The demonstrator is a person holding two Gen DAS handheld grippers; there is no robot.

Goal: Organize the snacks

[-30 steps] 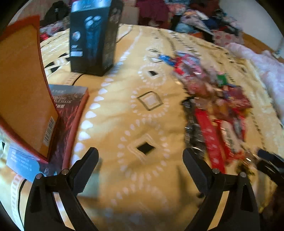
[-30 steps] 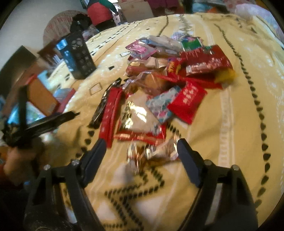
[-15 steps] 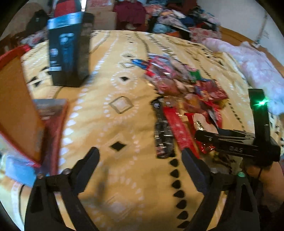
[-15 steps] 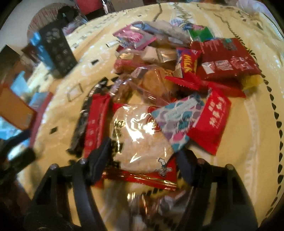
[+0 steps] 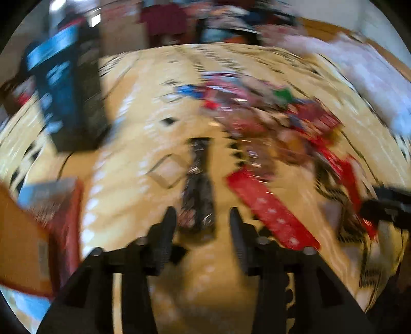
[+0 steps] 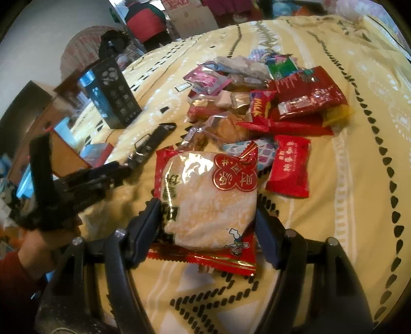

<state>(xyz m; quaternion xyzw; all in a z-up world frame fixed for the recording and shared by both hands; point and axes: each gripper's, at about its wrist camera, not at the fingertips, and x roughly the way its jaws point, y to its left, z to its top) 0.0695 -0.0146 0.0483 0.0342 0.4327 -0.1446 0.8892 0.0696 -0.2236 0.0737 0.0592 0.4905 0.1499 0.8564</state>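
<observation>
A heap of wrapped snacks lies on the yellow patterned bedspread. My right gripper is shut on a large rice cracker packet with a red wrapper; its pads press on both sides and the packet looks raised off the cover. The left wrist view is blurred. In it my left gripper has its jaws closing, and the near end of a long dark snack strip lies between the fingertips with gaps on both sides. A red snack strip lies just to its right.
A tall dark blue box stands at the back left of the bedspread. An orange-red open box sits at the left edge. A pink blanket lies at the far right. Clothes and a person in red are beyond the bed.
My left gripper has swung right over the dark strip and its jaws have narrowed. The right gripper has closed on the rice cracker packet and drawn it up from the pile.
</observation>
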